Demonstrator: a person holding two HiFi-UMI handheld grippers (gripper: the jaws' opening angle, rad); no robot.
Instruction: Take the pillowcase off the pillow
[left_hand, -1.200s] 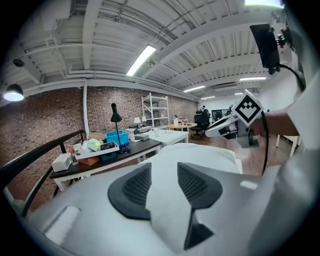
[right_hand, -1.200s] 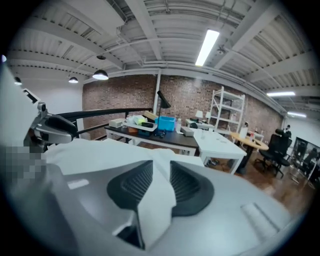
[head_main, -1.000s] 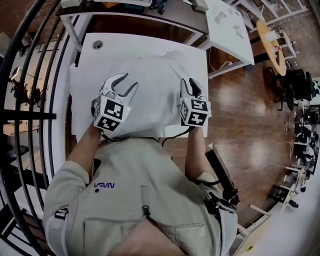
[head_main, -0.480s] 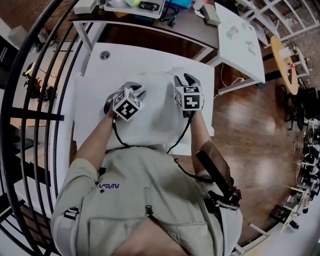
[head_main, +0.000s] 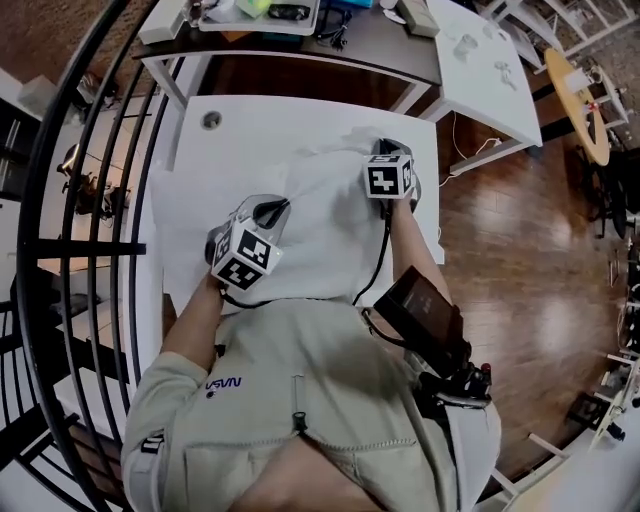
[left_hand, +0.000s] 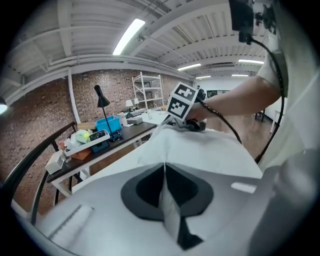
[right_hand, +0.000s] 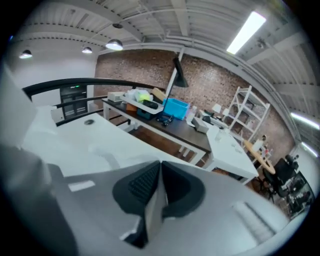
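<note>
Both your grippers just clamped shut on pillowcase (head_main: 335, 235) fabric (thin white fold between each set of jaws). Left gripper (head_main: 272, 208) sits left of the pillow's (head_main: 310, 265) middle, right gripper (head_main: 386, 149) at its far-right corner. Pillow lies flat on the white table (head_main: 250, 118), case still on.

**White counter, one pillowcase on it**

The white counter (head_main: 270, 115) stands on a brown wooden floor (head_main: 510, 260). A plump white pillowcase (head_main: 325, 230) lies flat on it. It covers most of the near part and reaches close to the left and right edges. Beyond it the far strip of the top shows, with a round grey grommet (head_main: 211, 120) near the far left corner. The person hides the near edge.
</note>
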